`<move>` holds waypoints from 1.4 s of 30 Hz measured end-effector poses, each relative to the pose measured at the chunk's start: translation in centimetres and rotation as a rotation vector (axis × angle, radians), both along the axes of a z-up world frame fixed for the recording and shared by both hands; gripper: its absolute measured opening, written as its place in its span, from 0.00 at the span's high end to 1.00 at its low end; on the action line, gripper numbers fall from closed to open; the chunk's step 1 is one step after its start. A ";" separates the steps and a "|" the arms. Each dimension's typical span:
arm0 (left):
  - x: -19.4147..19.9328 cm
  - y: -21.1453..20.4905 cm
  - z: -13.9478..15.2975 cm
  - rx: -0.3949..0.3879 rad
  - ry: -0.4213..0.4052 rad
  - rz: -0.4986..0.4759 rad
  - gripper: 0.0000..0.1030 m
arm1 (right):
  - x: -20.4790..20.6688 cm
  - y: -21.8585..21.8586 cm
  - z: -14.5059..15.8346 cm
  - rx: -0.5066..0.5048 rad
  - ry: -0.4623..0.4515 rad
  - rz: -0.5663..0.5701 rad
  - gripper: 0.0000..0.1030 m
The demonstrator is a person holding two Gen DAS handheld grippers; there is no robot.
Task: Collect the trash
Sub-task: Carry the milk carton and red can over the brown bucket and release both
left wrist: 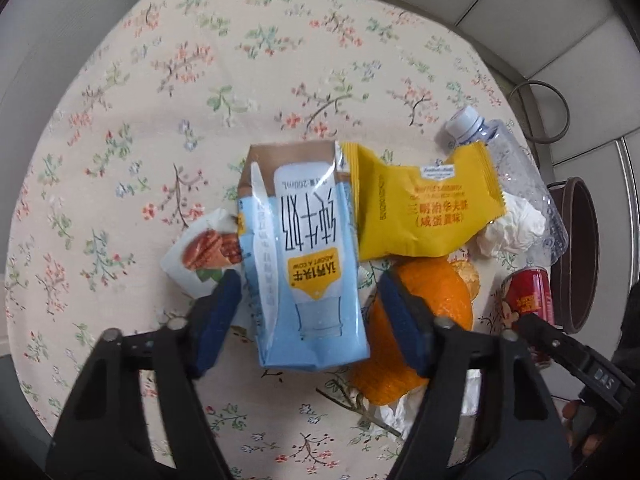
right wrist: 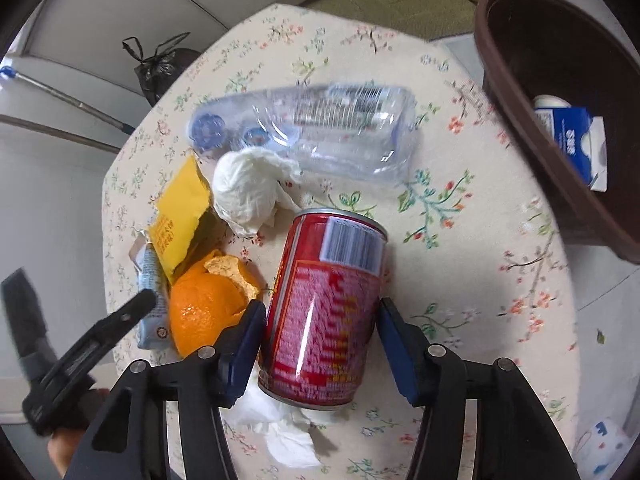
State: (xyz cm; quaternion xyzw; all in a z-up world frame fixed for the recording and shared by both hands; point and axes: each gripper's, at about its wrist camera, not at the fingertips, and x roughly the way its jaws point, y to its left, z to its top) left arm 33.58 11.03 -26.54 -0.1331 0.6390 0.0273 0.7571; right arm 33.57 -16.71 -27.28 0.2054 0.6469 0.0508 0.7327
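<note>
Floral-printed cloth covers the round surface [left wrist: 168, 80] in the left wrist view. The left gripper [left wrist: 308, 320] stands wide around a pale blue milk carton [left wrist: 308, 264] printed "200mL"; its pads seem apart from it. Right of the carton lie a yellow snack wrapper [left wrist: 424, 212] and a half-hidden orange [left wrist: 436, 292].

In the right wrist view, the right gripper [right wrist: 320, 340] brackets a blurred red drink can [right wrist: 324, 312], contact unclear. A crushed clear plastic bottle [right wrist: 320, 128] and white crumpled tissue [right wrist: 248, 188] lie beyond the can; a brown bin [right wrist: 532, 120], cut off, stands right.
</note>
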 end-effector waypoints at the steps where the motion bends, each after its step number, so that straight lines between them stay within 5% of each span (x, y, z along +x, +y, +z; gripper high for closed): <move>1: 0.0 0.4 -0.6 -0.026 0.022 0.026 0.43 | -0.1 -0.1 0.3 -0.008 -0.010 0.005 0.44; 4: -0.4 1.2 -0.8 -0.068 0.019 0.069 0.43 | -0.5 -0.4 1.3 -0.021 -0.030 0.023 0.45; 9: -1.6 1.4 0.9 -0.033 -0.019 0.048 0.44 | -1.0 -0.9 3.0 -0.020 -0.067 0.047 0.47; 22: -7.5 1.0 10.1 0.056 -0.253 -0.076 0.44 | -4.6 -1.5 10.0 -0.007 -0.234 0.101 0.48; 33: -9.7 -5.7 15.1 0.078 -0.443 -0.228 0.44 | -7.4 -5.8 15.4 -0.028 -0.373 0.050 0.48; 42: -10.5 -11.7 15.9 0.047 -0.489 -0.345 0.44 | -9.7 -13.4 18.2 -0.057 -0.445 -0.085 0.48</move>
